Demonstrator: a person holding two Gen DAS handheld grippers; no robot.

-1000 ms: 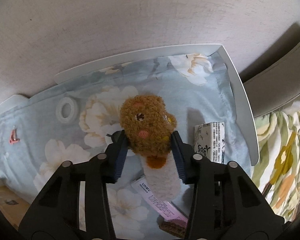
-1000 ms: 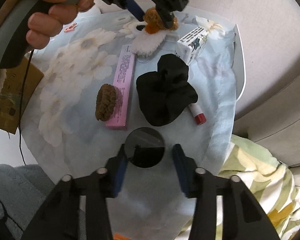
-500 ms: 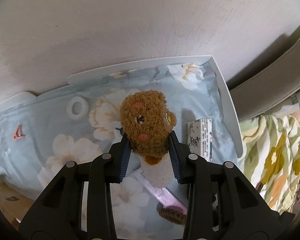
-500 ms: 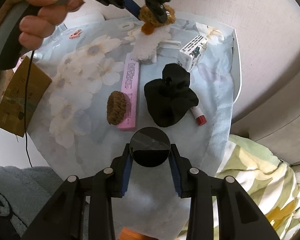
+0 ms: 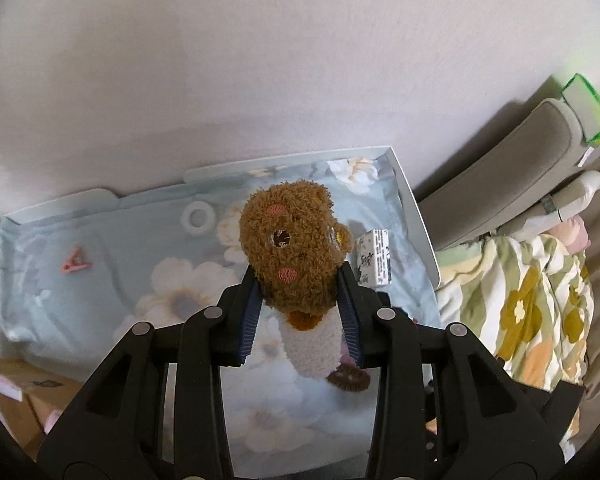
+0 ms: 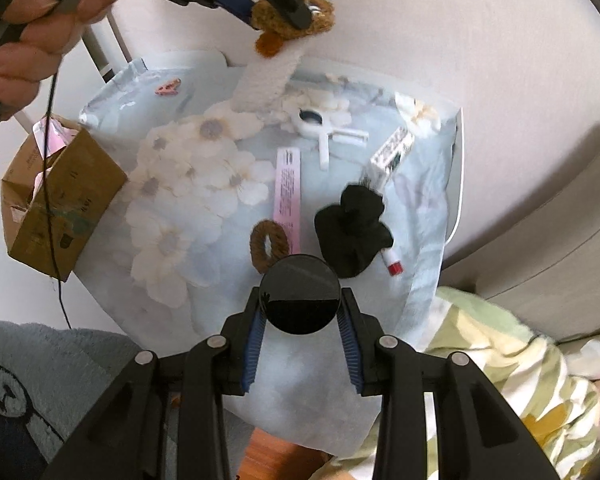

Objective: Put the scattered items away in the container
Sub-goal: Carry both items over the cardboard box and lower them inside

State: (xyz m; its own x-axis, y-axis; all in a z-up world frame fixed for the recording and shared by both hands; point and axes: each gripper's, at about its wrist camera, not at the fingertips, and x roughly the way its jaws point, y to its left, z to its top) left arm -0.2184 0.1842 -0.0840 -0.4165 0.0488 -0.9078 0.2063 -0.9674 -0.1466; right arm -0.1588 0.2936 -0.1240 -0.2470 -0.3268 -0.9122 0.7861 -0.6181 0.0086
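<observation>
Left gripper (image 5: 300, 312): jaws closed on a plush bear sock (image 5: 290, 256), brown head above the pads, white cuff hanging below; held clear above the floral cloth (image 5: 100, 312).

Right gripper (image 6: 300, 332): jaws closed on a round black lid-like disc (image 6: 299, 294), gripped at its rim, off the cloth.

Container: cardboard box (image 6: 56, 204), open-topped, far left of the right gripper, beyond the cloth's edge; some pink packaging already shows inside. Judged the destination; neither held item is over it yet.

Progress: judged early to middle. Two items lifted, none of the visible ones delivered; most of the scatter remains.

Remaining on the cloth, ahead of the right gripper:
- brown scrunchie (image 6: 269, 245), just beyond the disc
- pink flat box (image 6: 288, 194), beside the scrunchie
- black cloth bundle (image 6: 354, 234), right of the disc
- lip balm (image 6: 392, 263), at the bundle's right edge
- patterned small carton (image 6: 392, 154), farther right
- white clip-like piece (image 6: 328, 128), far centre
- pink clip (image 6: 168, 87), far left

Obstructions: the left gripper's cable (image 6: 52, 160) hangs across the box mouth; the person's hand (image 6: 36, 36) and left tool sit above the path toward it.
</observation>
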